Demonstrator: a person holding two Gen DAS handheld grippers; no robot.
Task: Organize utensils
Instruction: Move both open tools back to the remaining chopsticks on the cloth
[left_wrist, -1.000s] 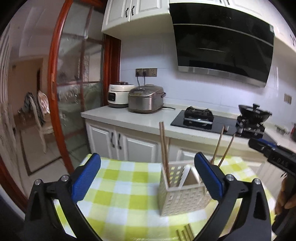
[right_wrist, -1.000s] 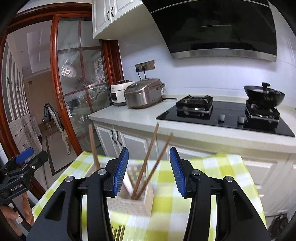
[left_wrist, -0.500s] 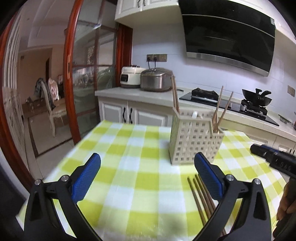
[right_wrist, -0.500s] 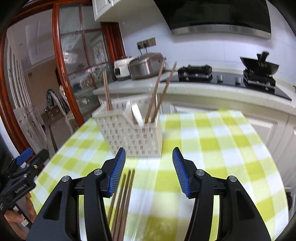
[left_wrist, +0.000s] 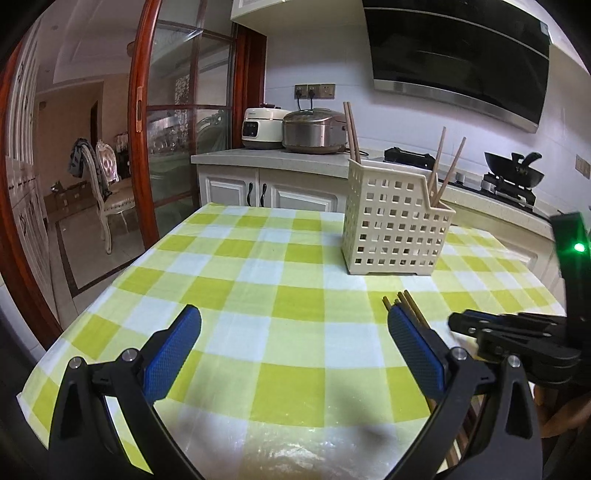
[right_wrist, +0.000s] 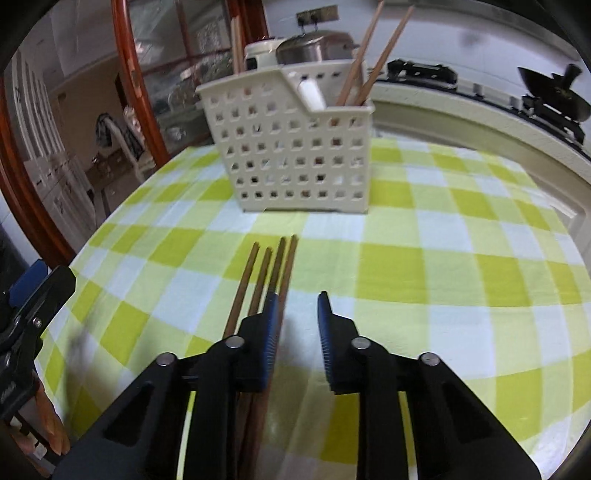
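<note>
Brown wooden chopsticks (right_wrist: 267, 273) lying loose in a small bundle on the checked tablecloth (right_wrist: 461, 266), tips toward the cream perforated caddy (right_wrist: 295, 155), just short of its front wall; more chopsticks already standing inside it; in the left wrist view the same bundle (left_wrist: 404, 301) seen beside the caddy (left_wrist: 397, 225)

Compared with a second ago, both views dropped from looking over the caddy toward the stove to sitting low over the cloth; bundle now right under the right gripper (right_wrist: 297, 314); judged as the reach for the next chopstick, pick-up not yet made

Right gripper: jaws narrowing, gap small, nothing visible between the pads; left pad overlapping the rightmost sticks in the picture, contact impossible to tell; nothing grasped so far

Left gripper (left_wrist: 293, 347): spread wide, empty, hovering over bare cloth; right pad crossing in front of the bundle's near end, no grip

Risk, as a guess: jaws slightly right of the sticks, so a close here could miss or catch only one
</note>
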